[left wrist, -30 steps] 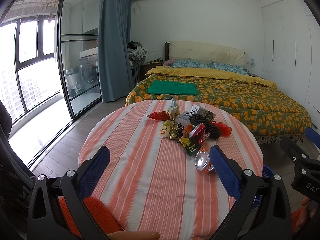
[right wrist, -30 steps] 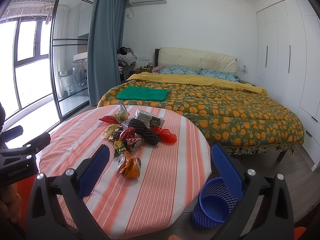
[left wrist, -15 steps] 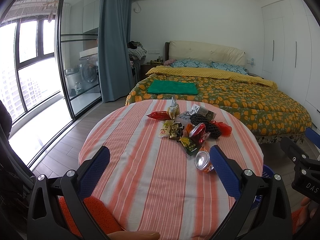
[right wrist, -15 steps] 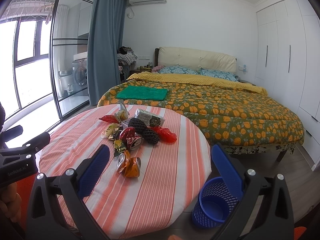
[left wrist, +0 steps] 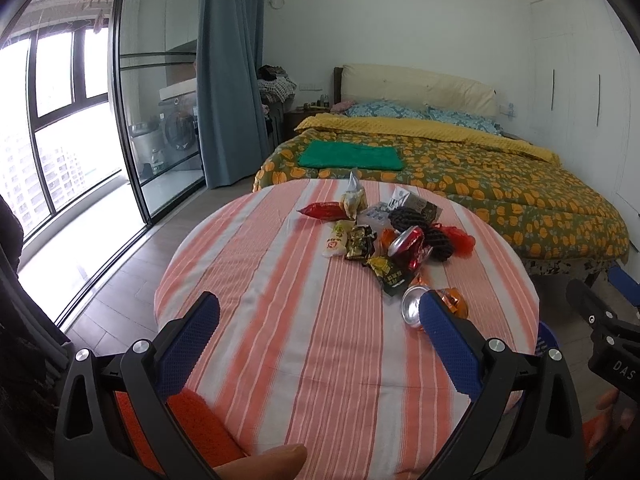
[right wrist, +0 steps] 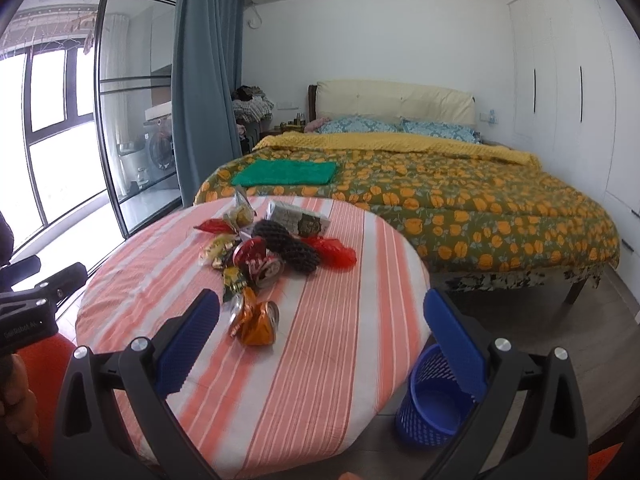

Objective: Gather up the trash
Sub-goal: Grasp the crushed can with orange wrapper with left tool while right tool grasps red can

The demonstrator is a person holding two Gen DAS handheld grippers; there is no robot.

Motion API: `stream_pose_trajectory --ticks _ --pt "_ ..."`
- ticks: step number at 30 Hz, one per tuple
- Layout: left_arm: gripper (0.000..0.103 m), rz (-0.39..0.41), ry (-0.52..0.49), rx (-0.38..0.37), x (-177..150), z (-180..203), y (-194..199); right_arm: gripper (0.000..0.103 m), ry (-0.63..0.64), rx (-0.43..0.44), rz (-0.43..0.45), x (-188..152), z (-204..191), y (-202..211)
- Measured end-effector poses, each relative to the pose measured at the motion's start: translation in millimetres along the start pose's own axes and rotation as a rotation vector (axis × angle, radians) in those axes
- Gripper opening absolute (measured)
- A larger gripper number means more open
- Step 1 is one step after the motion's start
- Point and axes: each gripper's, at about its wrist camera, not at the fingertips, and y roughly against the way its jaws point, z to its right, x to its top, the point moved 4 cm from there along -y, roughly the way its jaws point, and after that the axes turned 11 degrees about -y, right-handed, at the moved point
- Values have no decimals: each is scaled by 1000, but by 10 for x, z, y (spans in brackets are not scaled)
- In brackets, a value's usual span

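Hovering above the near edge of the round striped table (left wrist: pixel 280 320), the left gripper (left wrist: pixel 320 320) has its blue jaws spread wide and empty. Farther along the cloth lies the trash pile (left wrist: pixel 384 236) — wrappers, a crushed red can (left wrist: pixel 408 244) and dark mesh pieces — with a crushed orange can (right wrist: pixel 256 320) lying apart on its near side. The right gripper (right wrist: pixel 322 320) is likewise wide open, holding nothing, above the table's right part — the blue basket (right wrist: pixel 432 412) stands on the floor beside the table, below its right finger.
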Motion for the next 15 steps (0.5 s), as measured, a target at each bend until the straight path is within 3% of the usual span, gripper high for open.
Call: stream_pose_trajectory --ticks 3,10,15 --pt "99 -75 -5 -26 -101 19 -199 98 -30 66 -56 -139 41 -203" --pt "99 -176 63 -79 -337 -64 -520 98 -146 212 -291 -473 43 -739" --pt "99 -186 18 -135 -403 37 -645 98 -175 120 -301 -512 255 -819"
